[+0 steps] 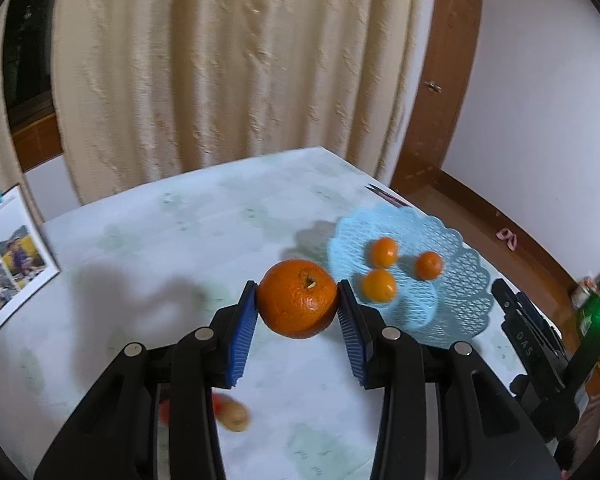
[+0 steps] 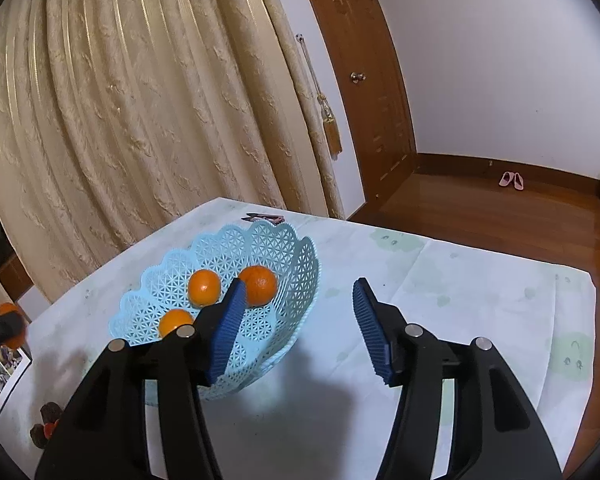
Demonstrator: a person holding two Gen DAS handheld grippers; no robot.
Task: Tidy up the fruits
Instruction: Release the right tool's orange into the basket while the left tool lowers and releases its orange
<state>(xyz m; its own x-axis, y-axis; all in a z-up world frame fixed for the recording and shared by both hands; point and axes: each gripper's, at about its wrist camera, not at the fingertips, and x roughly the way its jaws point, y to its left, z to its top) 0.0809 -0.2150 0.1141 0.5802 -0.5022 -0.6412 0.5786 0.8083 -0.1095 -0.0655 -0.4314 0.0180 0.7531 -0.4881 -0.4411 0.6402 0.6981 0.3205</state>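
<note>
My left gripper [image 1: 298, 300] is shut on a large orange [image 1: 297, 298] and holds it above the table, left of a light blue lattice basket [image 1: 456, 300]. Three small oranges [image 1: 379, 285] lie in the basket. In the right wrist view my right gripper [image 2: 300, 312] is open and empty, over the basket's [image 2: 276, 252] near right rim, with the small oranges [image 2: 205, 287] just left of its left finger. The left gripper with the large orange [image 2: 5, 312] shows at that view's far left edge.
The table [image 1: 172, 240] has a pale patterned cloth. A photo calendar [image 1: 8, 264] stands at its left. A small brownish fruit [image 1: 234, 414] and something red lie under my left gripper. Dark small fruits [image 2: 46, 420] lie near the calendar. Curtains hang behind; a wooden door [image 2: 364, 80] stands right.
</note>
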